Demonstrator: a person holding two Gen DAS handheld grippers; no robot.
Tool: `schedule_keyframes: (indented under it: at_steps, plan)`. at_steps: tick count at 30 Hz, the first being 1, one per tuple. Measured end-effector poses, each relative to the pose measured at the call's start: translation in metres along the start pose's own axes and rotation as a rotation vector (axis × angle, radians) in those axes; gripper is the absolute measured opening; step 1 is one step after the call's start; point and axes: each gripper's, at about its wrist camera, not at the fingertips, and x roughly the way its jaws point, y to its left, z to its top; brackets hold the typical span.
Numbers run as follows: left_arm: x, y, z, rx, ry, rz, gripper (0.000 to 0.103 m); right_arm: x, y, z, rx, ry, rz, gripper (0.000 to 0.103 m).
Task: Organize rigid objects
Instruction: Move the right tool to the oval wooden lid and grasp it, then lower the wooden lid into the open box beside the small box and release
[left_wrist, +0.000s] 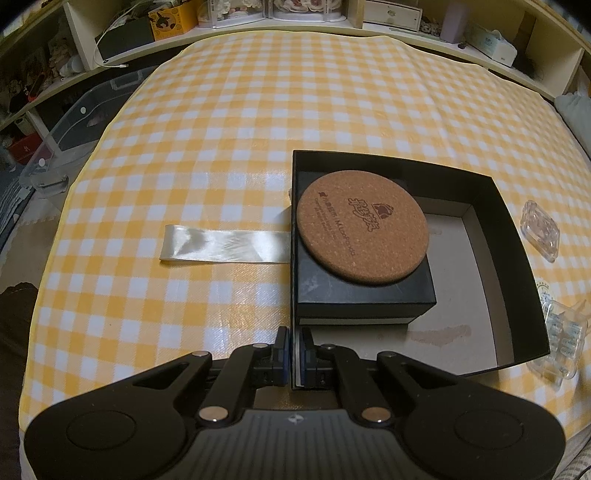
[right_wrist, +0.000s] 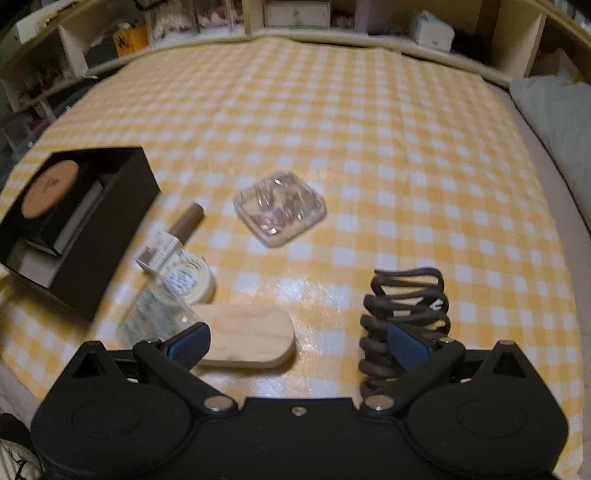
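Two grippers were mine: the left gripper (left_wrist: 294, 347) pinched the black box's (left_wrist: 517, 236) near wall, cork coaster (left_wrist: 364, 227) inside; the right gripper (right_wrist: 299, 341) gaped over the wooden block (right_wrist: 251, 338) on the worktop (right_wrist: 369, 147).

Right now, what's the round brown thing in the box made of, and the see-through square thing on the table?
The round coaster looks like cork: matte, speckled tan grain with a dark printed logo. The square case seems clear hard plastic, glossy with bright glints and small items showing through. It is blurred, so glass can't be ruled out.
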Motion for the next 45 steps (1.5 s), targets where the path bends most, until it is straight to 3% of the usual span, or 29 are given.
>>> schedule_keyframes:
  at_steps: [9,16,27,35,40,42,45]
  plan:
    - [-0.007,0.000,0.001,-0.007,-0.022,0.006,0.005,0.022,0.014,0.004,-0.112,-0.003,-0.121,0.103]
    - [-0.014,0.000,0.005,-0.027,-0.034,0.016,0.005,0.026,0.035,0.003,-0.173,-0.015,-0.153,0.103]
    - [-0.015,-0.006,0.011,-0.042,-0.050,0.018,0.002,0.034,0.058,0.002,-0.177,0.009,-0.015,0.103]
    - [-0.014,-0.006,0.012,-0.039,-0.051,0.010,0.002,0.051,0.039,0.007,-0.039,0.063,0.013,0.103]
    - [-0.017,-0.008,0.012,-0.019,-0.052,0.014,0.002,0.055,0.041,0.009,-0.051,0.092,0.016,0.102]
    - [-0.018,-0.006,0.011,-0.023,-0.052,0.009,0.002,0.055,0.040,0.010,-0.044,0.105,0.024,0.093]
    - [-0.019,-0.006,0.011,-0.022,-0.052,0.010,0.002,0.054,0.039,0.010,-0.048,0.115,0.015,0.093]
